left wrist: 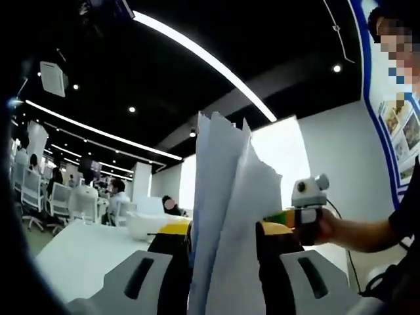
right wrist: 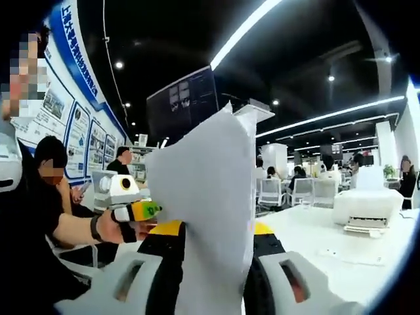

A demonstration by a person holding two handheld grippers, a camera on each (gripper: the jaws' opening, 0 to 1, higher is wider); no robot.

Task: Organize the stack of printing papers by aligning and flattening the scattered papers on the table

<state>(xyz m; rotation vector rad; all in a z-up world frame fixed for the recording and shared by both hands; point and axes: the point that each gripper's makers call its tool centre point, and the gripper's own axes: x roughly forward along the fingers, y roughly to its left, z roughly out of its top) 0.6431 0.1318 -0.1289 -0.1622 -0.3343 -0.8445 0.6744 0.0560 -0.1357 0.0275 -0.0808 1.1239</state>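
Note:
A stack of white printing papers point(left wrist: 226, 197) stands upright between the two grippers, its top edges uneven and fanned. My left gripper point(left wrist: 223, 231) is shut on one side of the stack, with the yellow-tipped jaws pressing the sheets. My right gripper point(right wrist: 213, 231) is shut on the same papers point(right wrist: 207, 177) from the opposite side. A hand holds the right gripper point(left wrist: 289, 216) at the right of the left gripper view. In the right gripper view the left gripper point(right wrist: 141, 211) comes in from the left. The lower part of the stack is hidden behind the jaws.
The white table point(left wrist: 79, 259) lies below, also seen as the table point(right wrist: 328, 243) with a small slip on it. A white printer point(right wrist: 367, 203) stands at its far side. People sit at desks behind, and a person point(right wrist: 49, 190) sits near a poster wall.

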